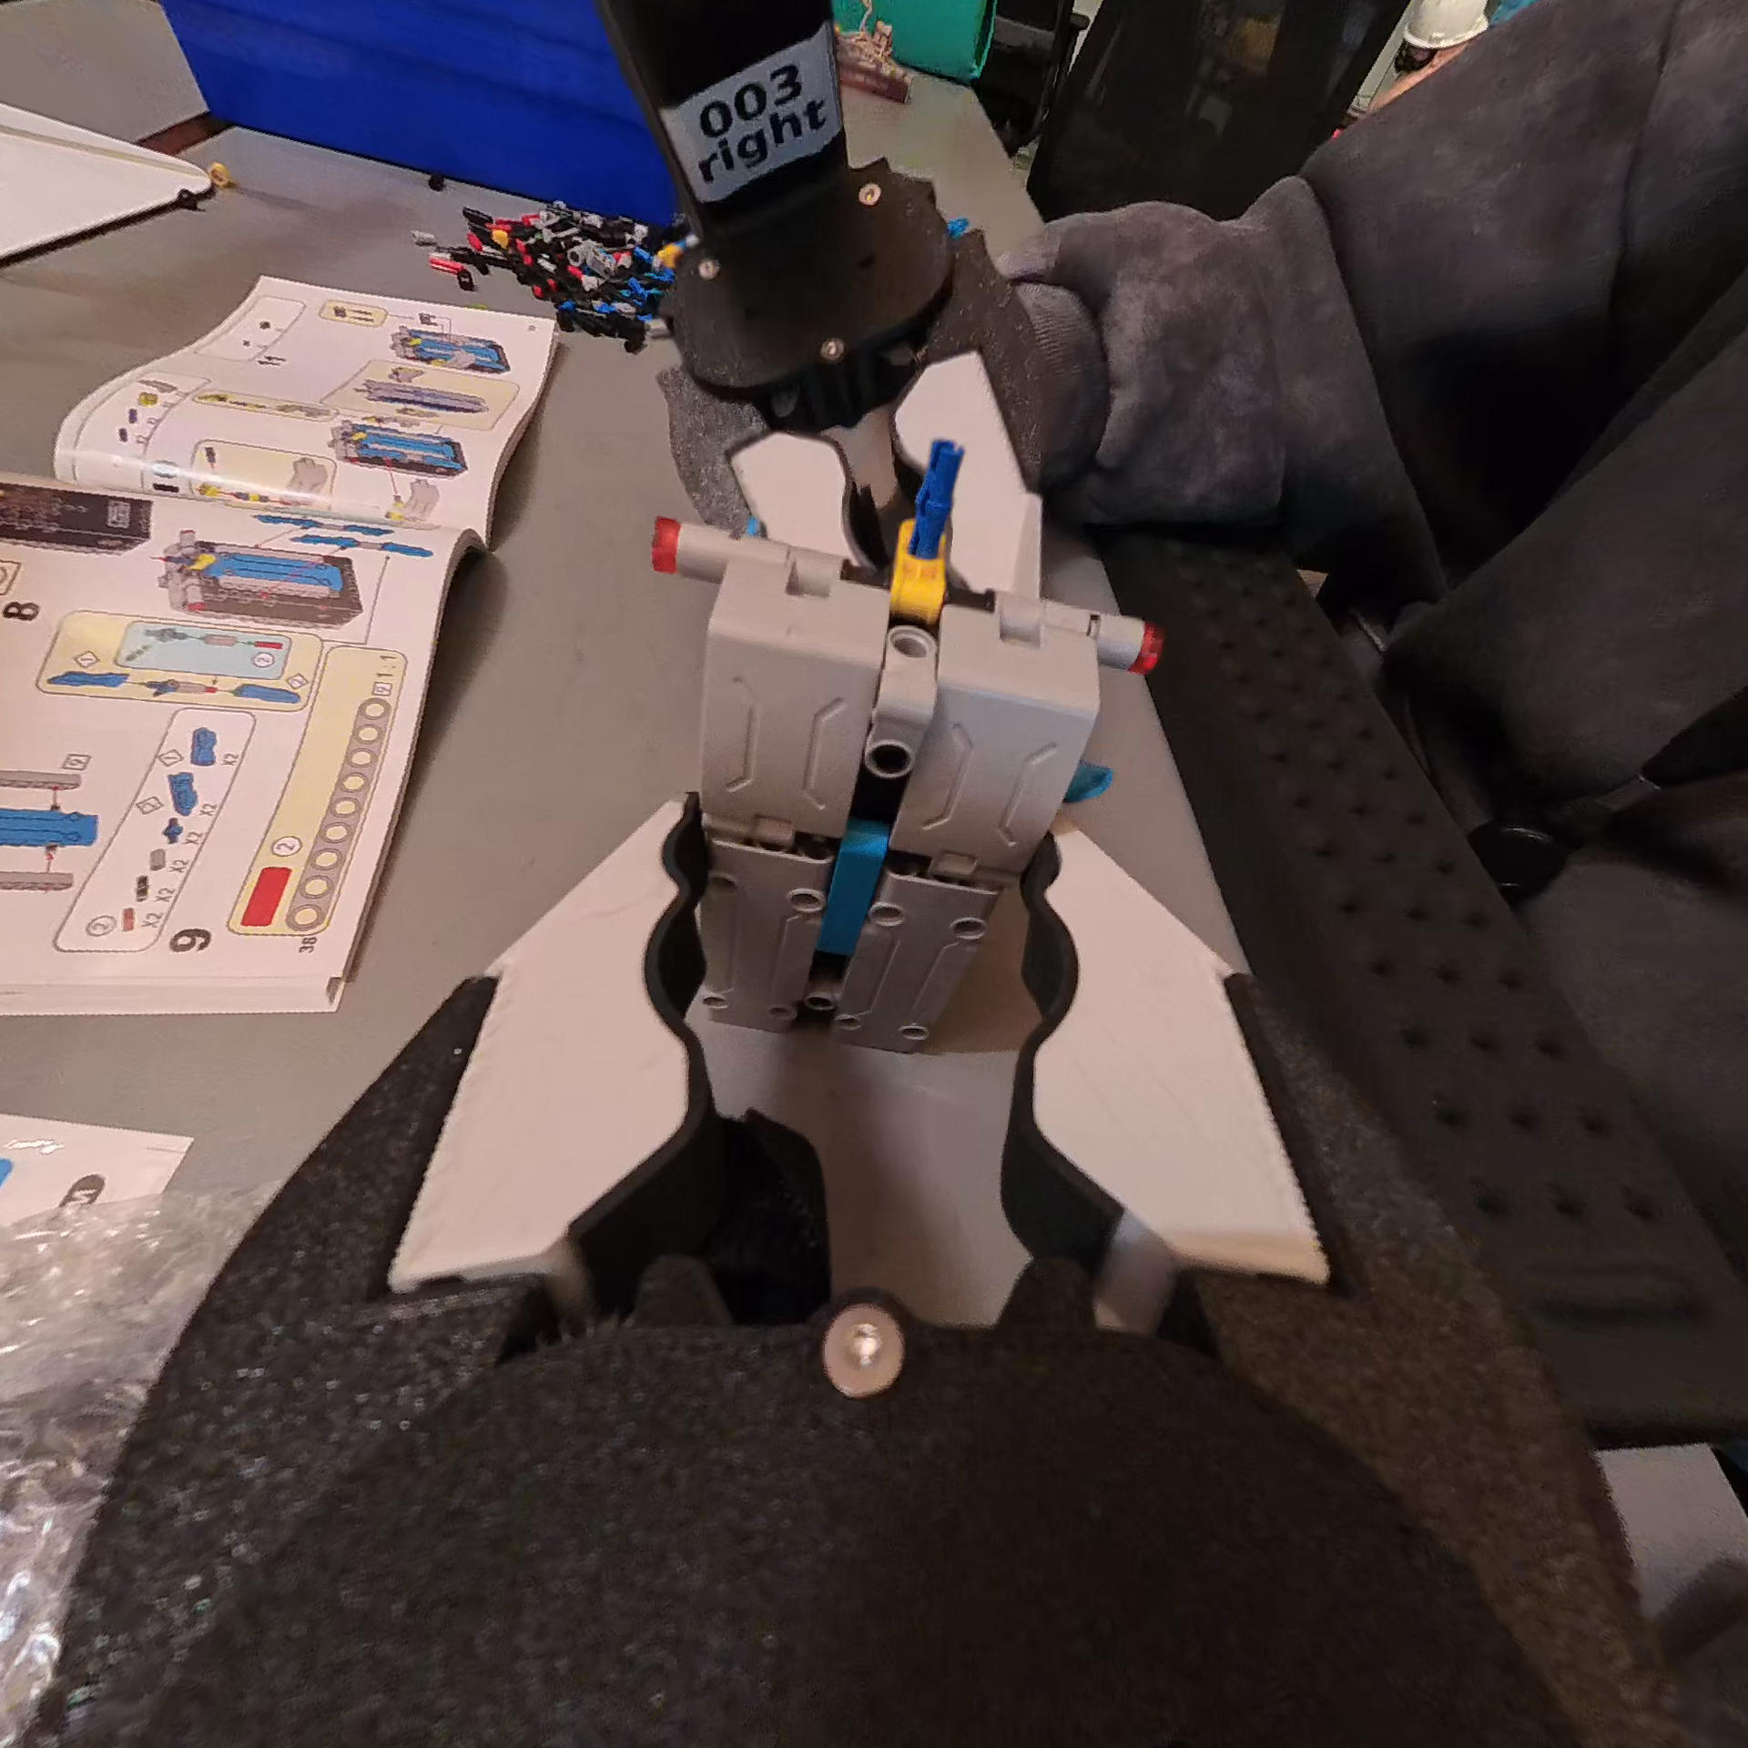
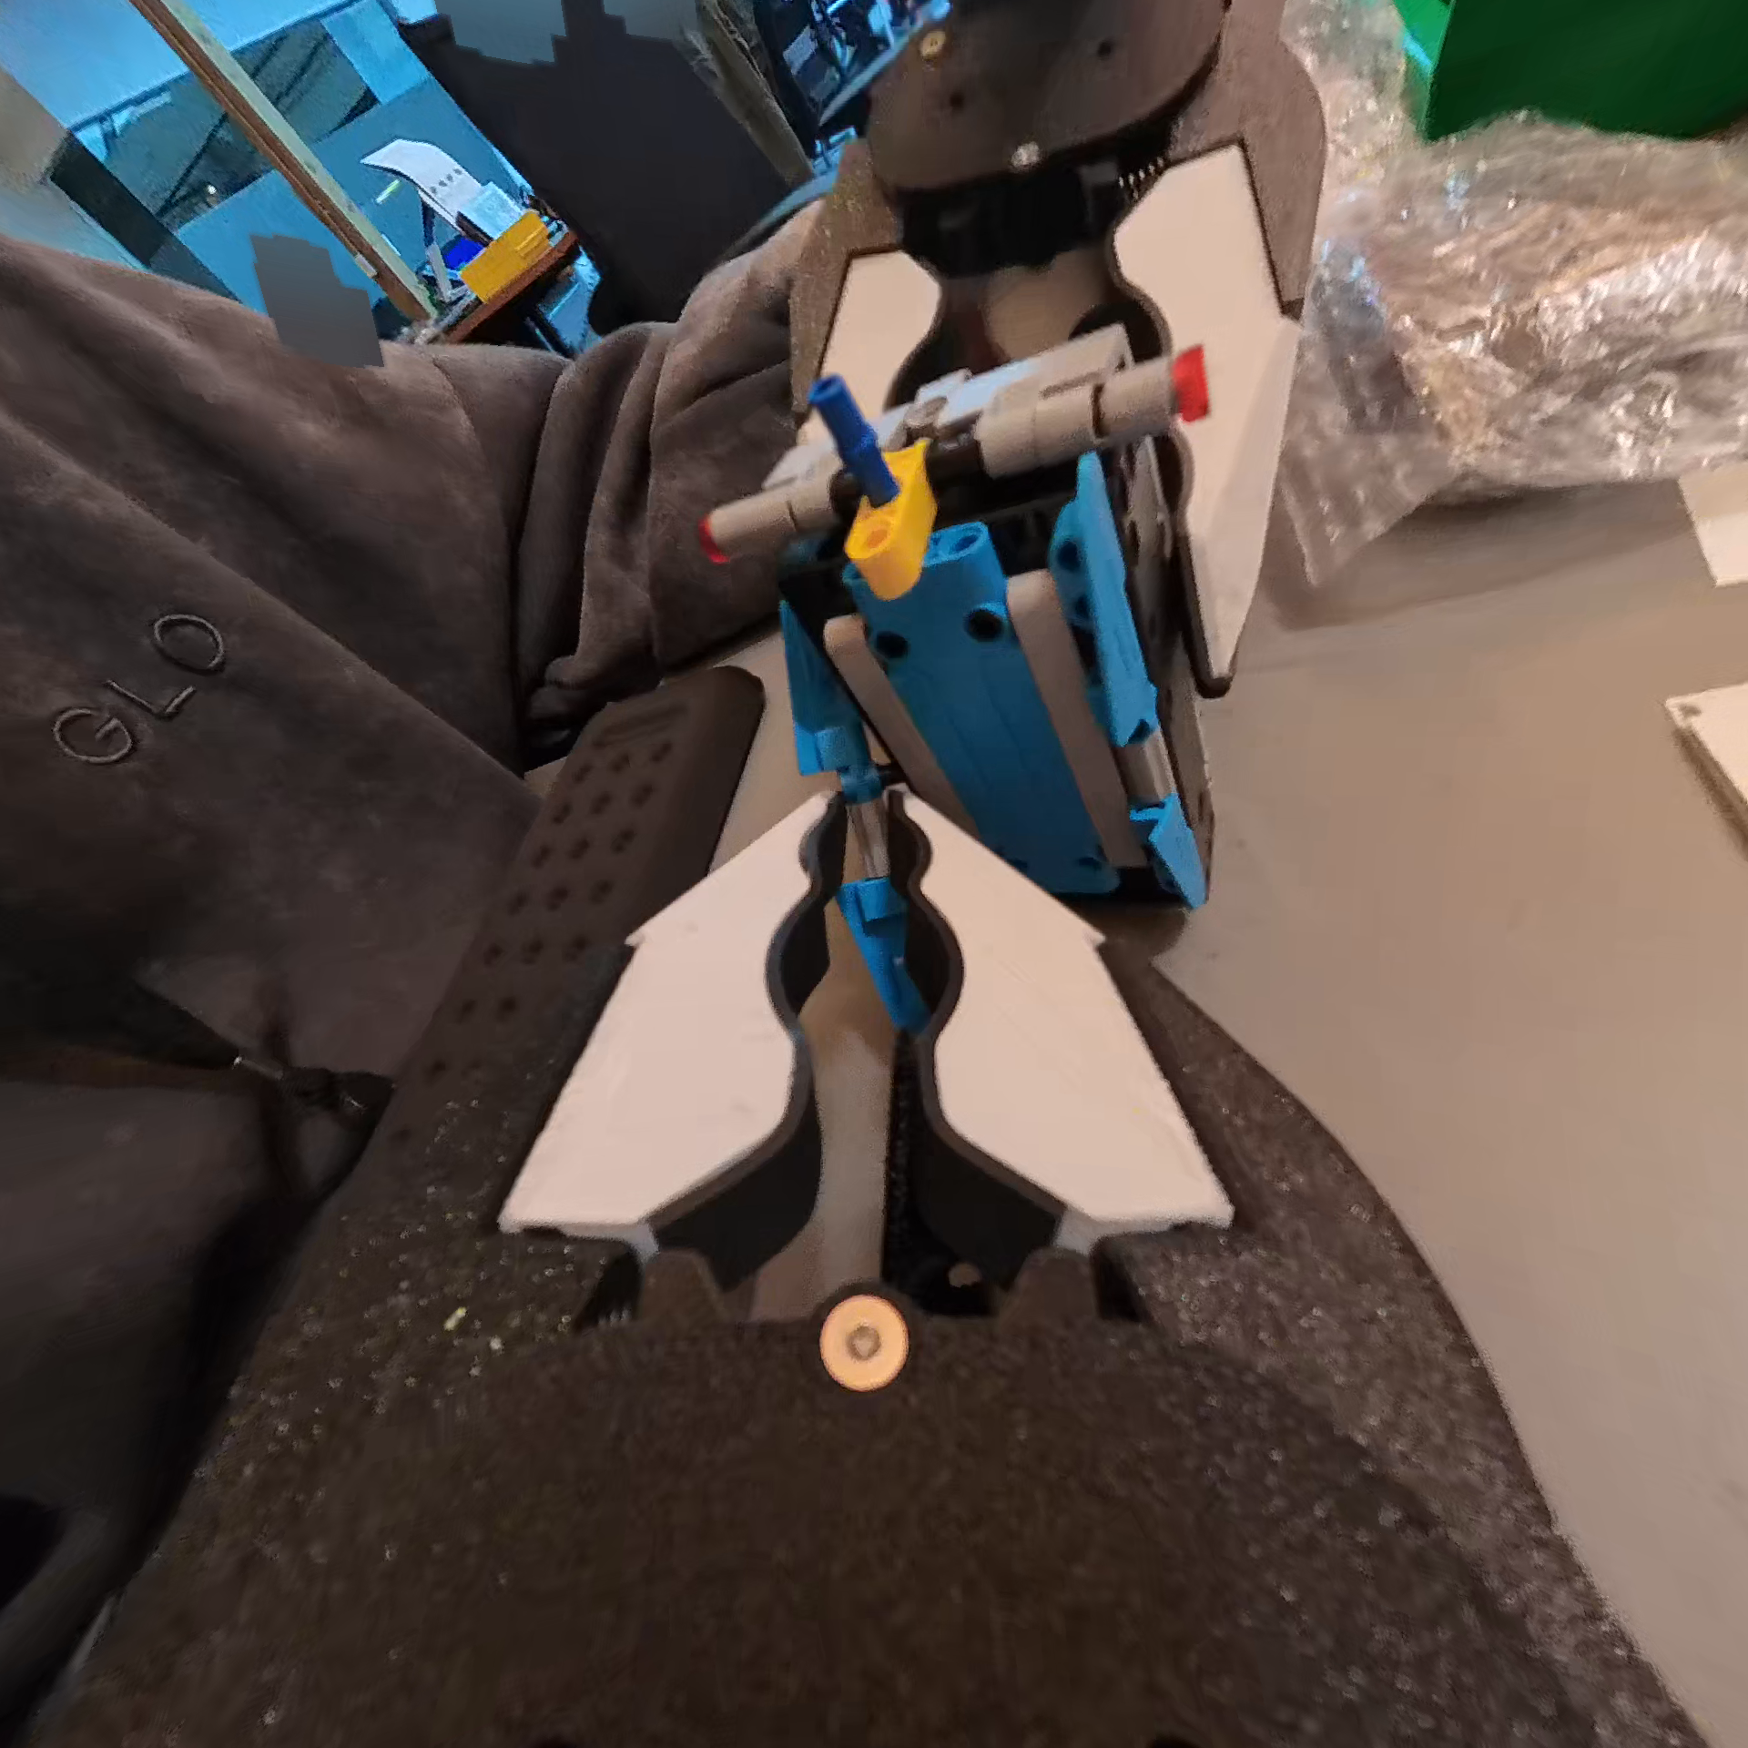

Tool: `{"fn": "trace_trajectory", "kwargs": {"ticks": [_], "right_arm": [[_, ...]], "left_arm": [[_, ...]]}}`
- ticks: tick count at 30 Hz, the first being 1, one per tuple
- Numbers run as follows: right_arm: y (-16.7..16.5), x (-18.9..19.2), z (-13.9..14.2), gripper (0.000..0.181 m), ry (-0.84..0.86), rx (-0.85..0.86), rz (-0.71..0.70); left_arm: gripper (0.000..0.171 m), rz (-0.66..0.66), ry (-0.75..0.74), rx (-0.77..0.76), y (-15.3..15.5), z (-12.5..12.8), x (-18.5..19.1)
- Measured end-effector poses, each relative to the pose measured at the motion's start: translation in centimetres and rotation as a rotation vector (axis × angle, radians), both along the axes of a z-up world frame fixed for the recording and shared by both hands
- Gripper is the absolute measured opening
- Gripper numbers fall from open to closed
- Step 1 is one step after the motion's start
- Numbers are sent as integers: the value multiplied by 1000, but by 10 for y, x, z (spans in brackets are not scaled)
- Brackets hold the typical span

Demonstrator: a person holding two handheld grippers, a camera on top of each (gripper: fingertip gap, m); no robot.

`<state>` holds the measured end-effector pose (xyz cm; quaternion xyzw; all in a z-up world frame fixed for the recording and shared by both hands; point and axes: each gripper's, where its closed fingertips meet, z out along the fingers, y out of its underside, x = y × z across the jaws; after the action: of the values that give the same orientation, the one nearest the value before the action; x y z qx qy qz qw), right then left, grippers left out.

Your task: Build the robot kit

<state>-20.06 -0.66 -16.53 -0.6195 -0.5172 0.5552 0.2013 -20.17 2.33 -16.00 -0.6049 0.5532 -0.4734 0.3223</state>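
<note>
Left gripper [image 1: 861,832], white fingers with black wavy pads, clamped on the lower half of a grey-panelled brick assembly [image 1: 894,747] with a blue centre strip, held upright between the fingertips; atop the assembly, a grey cross-axle with red end caps [image 1: 676,547], a yellow connector [image 1: 917,577] and a dark blue pin [image 1: 938,492] standing up from it; just beyond, the right gripper [image 2: 875,823], pinched nearly together on a thin blue-and-grey rod piece [image 2: 880,908] hanging at the assembly's blue-panelled far side; to the left of the left claw, an open illustrated instruction booklet [image 1: 236,662] on the grey tabletop [image 1: 568,719]; farther off, a scatter of small black, red and blue brick parts [image 1: 558,255] before a blue bin [image 1: 426,85]; crinkled clear plastic wrap [image 2: 1532,312] right of the right claw.
</note>
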Motion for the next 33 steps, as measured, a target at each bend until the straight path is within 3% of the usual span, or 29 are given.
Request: {"fn": "trace_trajectory", "kwargs": {"ticks": [4, 7, 10, 14, 17, 23, 26, 30, 33], "right_arm": [[4, 1, 2, 8, -3, -4, -23], [-3, 3, 11, 7, 26, -4, -7], [-14, 9, 21, 7, 67, -49, 32], [-24, 17, 24, 7, 68, -122, 75], [-30, 22, 35, 6, 115, -212, 111], [-39, 22, 76, 6, 305, -422, 201], [-41, 14, 75, 7, 312, -449, 203], [-39, 11, 72, 7, 311, -453, 192], [-38, 11, 73, 7, 315, -437, 187]], "left_arm": [[67, 24, 10, 17, 3, -1, 0], [87, 14, 118, 30, -2, -19, 2], [90, 5, 163, 27, -8, -25, 2], [90, 14, 116, 9, -5, -11, -5], [89, 72, 96, 89, 4, 14, -25], [56, -43, -239, 182, -44, 108, -29], [51, -122, -192, 157, -62, 94, -8], [23, -207, -262, 43, -74, 94, 2], [20, -180, -248, 46, -68, 87, 6]]}}
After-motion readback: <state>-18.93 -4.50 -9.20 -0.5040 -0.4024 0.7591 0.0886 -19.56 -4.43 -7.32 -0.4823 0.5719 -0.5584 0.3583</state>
